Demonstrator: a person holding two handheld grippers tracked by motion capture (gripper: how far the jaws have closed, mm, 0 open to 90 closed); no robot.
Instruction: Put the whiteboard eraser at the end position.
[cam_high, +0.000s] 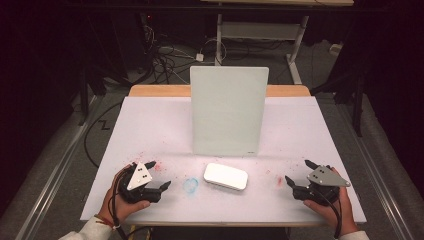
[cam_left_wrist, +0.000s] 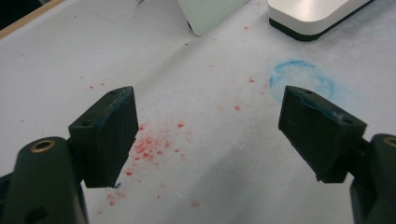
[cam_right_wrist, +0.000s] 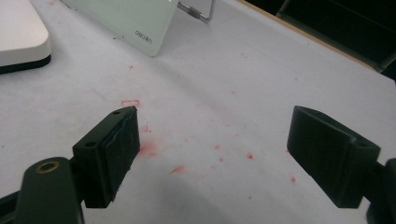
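2 grippers low on the desk (cam_high: 150, 125), jaws spread and empty; white eraser (cam_high: 225, 176) lay between, long axis crosswise, nearer left gripper (cam_high: 161, 182) than right gripper (cam_high: 299, 173).

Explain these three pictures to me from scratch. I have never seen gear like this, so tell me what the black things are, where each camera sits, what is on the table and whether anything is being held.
A person sits at a table covered in white, with a hand-held two-jaw gripper in each hand. The high view looks down from above: the left gripper is at the left, the right gripper at the right. The other two pictures come from cameras riding on each gripper, looking along its black jaws.

Between the grippers lies a flat white eraser block. Behind it stands a pale whiteboard panel, upright. The cover carries red specks and a blue ring mark.

Both grippers stand open over the stained cover with nothing between the jaws. Nothing is held.
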